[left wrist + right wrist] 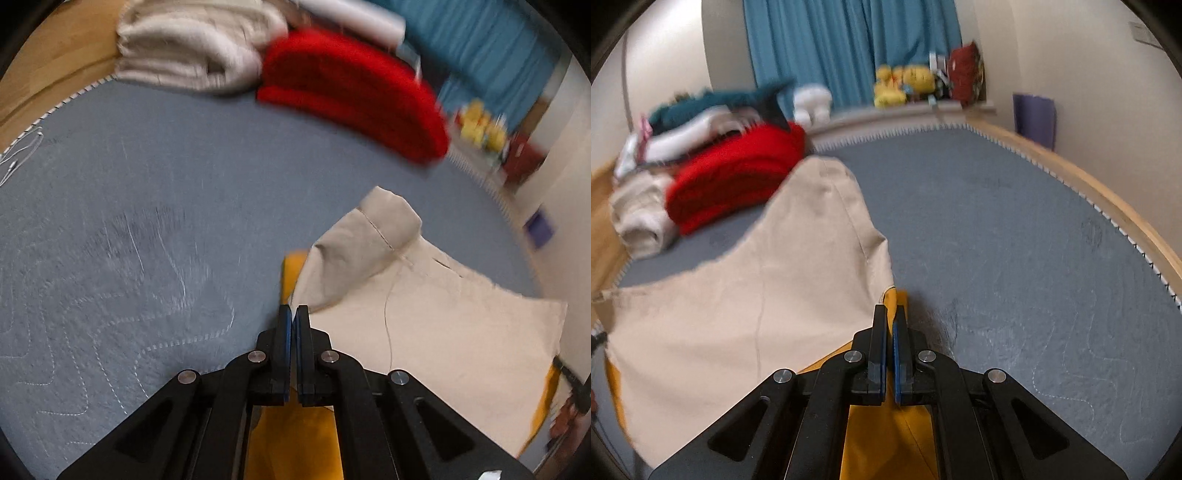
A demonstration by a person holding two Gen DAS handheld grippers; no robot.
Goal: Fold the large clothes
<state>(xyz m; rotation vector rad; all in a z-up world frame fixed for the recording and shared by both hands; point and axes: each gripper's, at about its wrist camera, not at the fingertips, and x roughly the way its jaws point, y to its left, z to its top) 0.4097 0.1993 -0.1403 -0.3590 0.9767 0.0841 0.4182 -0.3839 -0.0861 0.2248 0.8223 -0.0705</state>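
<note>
Both tongs clenched on the beige-and-yellow garment — left tongs; right tongs.

Matt beige cloth garment; rough grey bedcover

A grey-blue quilted cover spreads over the bed, stitched with pale wavy lines, its edge trimmed in a striped border. A light wooden frame runs along its far side. At the head of the bed lies a folded red blanket, touching a stack of folded cream blankets beside it. In the right wrist view, white and teal fabrics are piled on top of the red one, blurred. Behind hangs a blue curtain. Yellow plush toys sit on a ledge next to something red. A purple panel leans against the pale wall.
</note>
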